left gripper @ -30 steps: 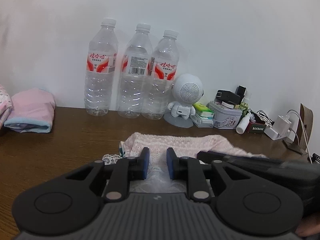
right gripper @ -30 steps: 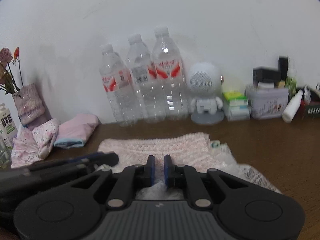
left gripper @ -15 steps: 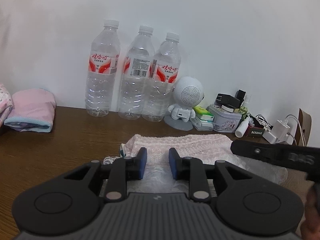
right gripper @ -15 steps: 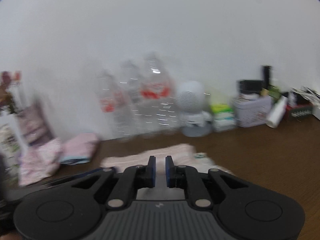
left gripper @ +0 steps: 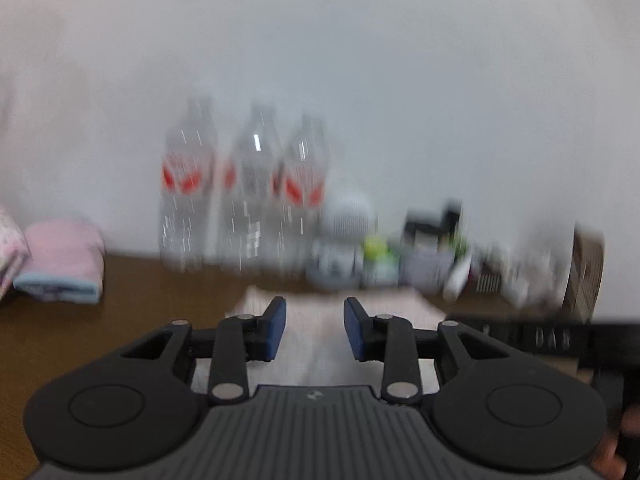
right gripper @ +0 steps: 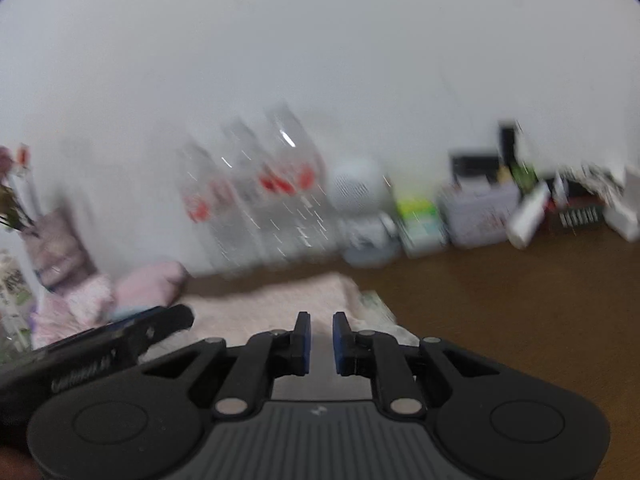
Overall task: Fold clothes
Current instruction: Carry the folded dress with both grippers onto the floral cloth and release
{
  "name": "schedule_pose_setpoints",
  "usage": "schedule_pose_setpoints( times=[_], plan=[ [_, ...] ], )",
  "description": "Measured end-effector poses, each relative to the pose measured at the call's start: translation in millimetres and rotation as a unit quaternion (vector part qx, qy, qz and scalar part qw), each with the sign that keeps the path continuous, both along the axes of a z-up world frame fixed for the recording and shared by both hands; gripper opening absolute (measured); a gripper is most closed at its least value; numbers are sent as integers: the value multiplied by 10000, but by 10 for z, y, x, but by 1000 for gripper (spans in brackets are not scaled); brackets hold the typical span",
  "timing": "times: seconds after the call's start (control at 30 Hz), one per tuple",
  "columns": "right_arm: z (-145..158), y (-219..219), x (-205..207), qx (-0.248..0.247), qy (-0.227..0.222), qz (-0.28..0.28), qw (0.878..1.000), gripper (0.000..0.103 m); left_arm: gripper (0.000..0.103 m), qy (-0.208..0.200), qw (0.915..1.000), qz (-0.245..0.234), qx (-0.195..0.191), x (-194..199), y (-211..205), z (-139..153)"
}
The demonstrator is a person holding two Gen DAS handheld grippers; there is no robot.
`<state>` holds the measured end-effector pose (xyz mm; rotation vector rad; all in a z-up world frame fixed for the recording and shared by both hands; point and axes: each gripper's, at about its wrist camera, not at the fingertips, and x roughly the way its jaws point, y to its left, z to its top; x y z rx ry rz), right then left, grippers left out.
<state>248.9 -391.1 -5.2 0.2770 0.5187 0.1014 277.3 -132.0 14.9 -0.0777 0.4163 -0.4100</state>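
Here, nearest the lens, the left gripper [left gripper: 314,328] is opening its blue pads with a clear gap and nothing pinched between them; the right gripper [right gripper: 321,342] is standing narrowly parted and is also gripping nothing, so far as the blurred frames are showing. Just beyond and below both sets of fingertips the pink garment [left gripper: 320,340] is lying flat on the brown table [right gripper: 520,320], its long axis running left to right across both views, its far edge facing the wall. In my judgement the coming move is turning on that: the cloth is sitting straight ahead of both tools, the left one over its left-middle part and the right one over its right part, neither plainly nearer.

Further off, a folded pink cloth [left gripper: 66,264] with a pale blue edge is resting to the left; behind it all, three water bottles [left gripper: 244,196] are standing against the wall beside a small white robot-shaped figure [right gripper: 360,200] and a clutter of small boxes.

The right wrist view is showing the garment's right corner and a vase with flowers [right gripper: 24,208] at far left, which the left view is missing; the left view is showing the other tool's black finger crossing at right.
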Motion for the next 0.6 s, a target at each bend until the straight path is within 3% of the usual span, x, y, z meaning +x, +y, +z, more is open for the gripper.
schedule_pose_setpoints(
  times=[0.1, 0.2, 0.3, 0.4, 0.47, 0.53, 0.6],
  plan=[
    [-64, -23, 40, 11, 167, -38, 9999, 12, 30, 87, 9997, -54, 199, 33, -43, -104],
    [29, 9, -34, -33, -133, -18, 9999, 13, 31, 16, 10000, -64, 73, 18, 22, -36],
    [122, 30, -109, -55, -358, -61, 9993, 14, 37, -48, 9998, -18, -177, -52, 204, 137],
    [308, 89, -214, -128, -648, -66, 9978, 16, 42, -40, 9999, 29, -162, -180, 411, 394],
    [372, 135, -278, 107, -809, 59, 9966, 20, 65, -132, 9999, 70, 0, -306, 531, 572],
    [280, 260, -188, -15, -354, 288, 9990, 21, 66, -358, 9989, 84, 288, -455, 638, 722],
    [204, 397, -186, -356, 97, 140, 9992, 22, 66, -372, 9982, 309, 349, -588, 748, 835]
  ],
)
